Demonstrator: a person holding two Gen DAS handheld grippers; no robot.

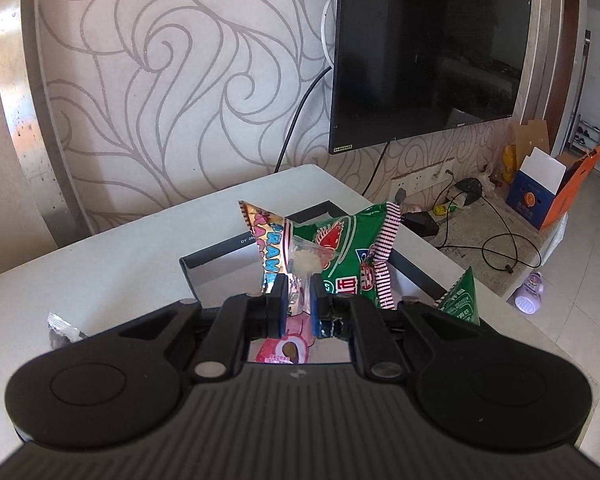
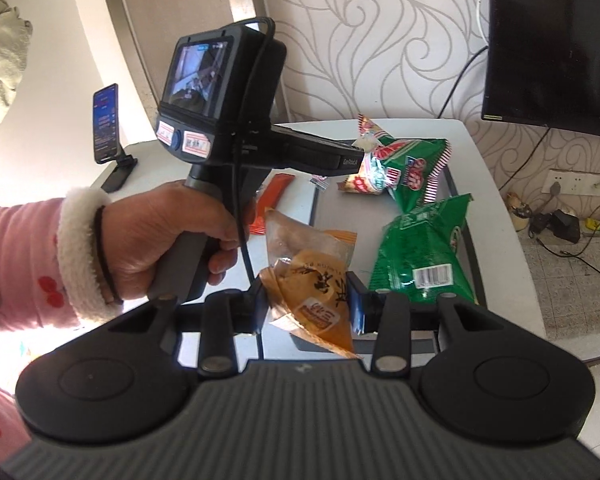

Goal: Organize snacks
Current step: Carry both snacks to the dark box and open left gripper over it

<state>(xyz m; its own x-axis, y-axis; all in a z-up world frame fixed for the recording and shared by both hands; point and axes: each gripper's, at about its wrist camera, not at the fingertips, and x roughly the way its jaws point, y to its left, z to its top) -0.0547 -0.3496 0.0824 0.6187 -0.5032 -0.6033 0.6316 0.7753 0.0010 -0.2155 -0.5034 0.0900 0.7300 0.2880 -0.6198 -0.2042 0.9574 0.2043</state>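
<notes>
My left gripper (image 1: 300, 300) is shut on the lower edge of a colourful prawn cracker packet (image 1: 272, 240), which stands up over the dark-rimmed tray (image 1: 220, 246) against a green packet (image 1: 348, 248). In the right wrist view a hand in a pink sleeve carries that left gripper (image 2: 358, 158), with the prawn cracker packet (image 2: 366, 176) at its tip over the far end of the tray (image 2: 336, 212). My right gripper (image 2: 310, 304) is shut on an orange pastry packet (image 2: 312, 276), held above the tray's near left corner. Two green packets (image 2: 412, 164) (image 2: 424, 252) lie in the tray.
The tray sits on a white table (image 1: 100, 264). A pink packet (image 1: 284, 352) lies under the left gripper and a silver one (image 1: 62, 330) to its left. A red-orange packet (image 2: 274, 196) and a phone on a stand (image 2: 106, 124) sit left of the tray. A television (image 1: 428, 48) hangs behind.
</notes>
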